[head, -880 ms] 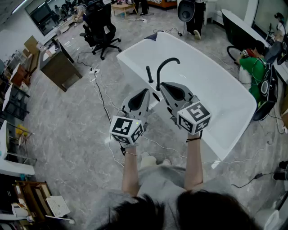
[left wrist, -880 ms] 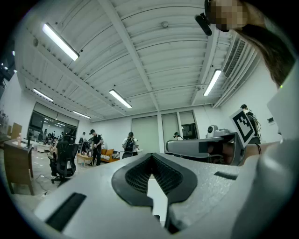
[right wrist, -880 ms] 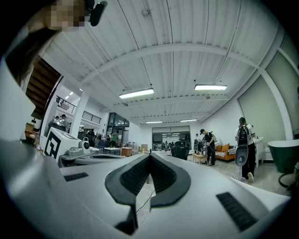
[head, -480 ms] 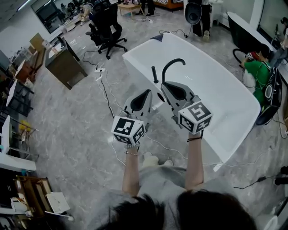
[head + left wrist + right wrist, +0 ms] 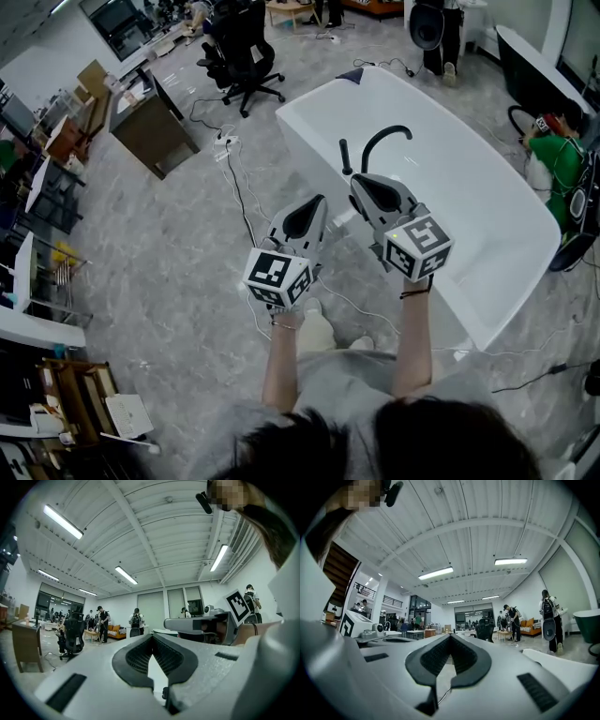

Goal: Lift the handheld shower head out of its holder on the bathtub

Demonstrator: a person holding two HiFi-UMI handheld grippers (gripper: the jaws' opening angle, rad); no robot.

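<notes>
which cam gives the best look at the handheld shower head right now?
Head view. The handheld shower head stands upright, black and unobstructed, at the rim of the white bathtub, beside the curved spout. The left and right gripper views look out across the room, and neither shows it.

Shower head [image 5: 344, 156]: slim black stick, set upright in its holder, not yet lifted.
Holder [image 5: 345, 172]: seated on the bathtub's near long rim, at the stick's foot; too small for detail to be told.
Bathtub [image 5: 469, 187]: white, long, round-ended, laid slantwise across the head view.
</notes>
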